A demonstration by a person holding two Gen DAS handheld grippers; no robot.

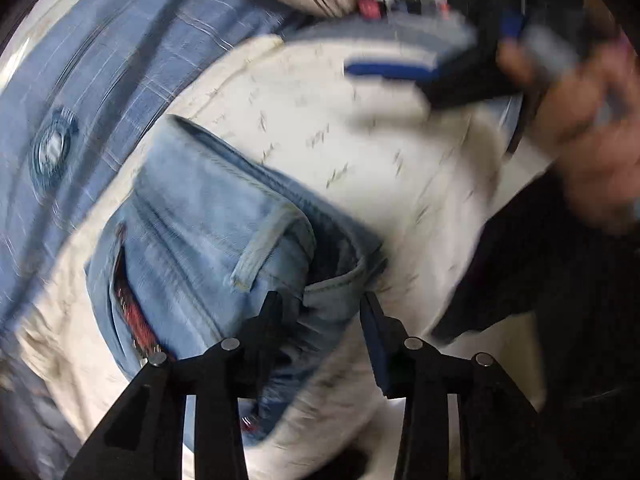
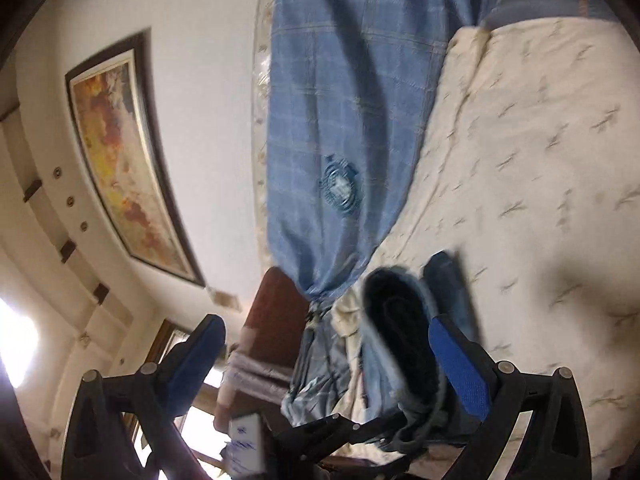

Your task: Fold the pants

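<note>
Light blue denim pants [image 1: 208, 240] lie bunched on the cream bedspread [image 1: 360, 152]. My left gripper [image 1: 320, 304] is at their waistband; denim sits between its parted fingers, and blur hides whether they pinch it. In the right wrist view the pants [image 2: 400, 340] hang lifted from the left gripper [image 2: 352, 430] at the bottom. My right gripper [image 2: 332, 344] is open and empty, tilted sideways, its right pad [image 2: 460, 364] beside the denim. The right gripper [image 1: 420, 68] and the hand holding it show blurred at the upper right of the left wrist view.
A blue checked sheet or pillow [image 1: 92, 92] with a round emblem lies beyond the bedspread [image 2: 540, 160]. A framed painting [image 2: 124, 160] hangs on the wall. A wooden headboard [image 2: 276, 304] and a bright window [image 2: 16, 344] are nearby. Dark clothing [image 1: 540, 280] is at the right.
</note>
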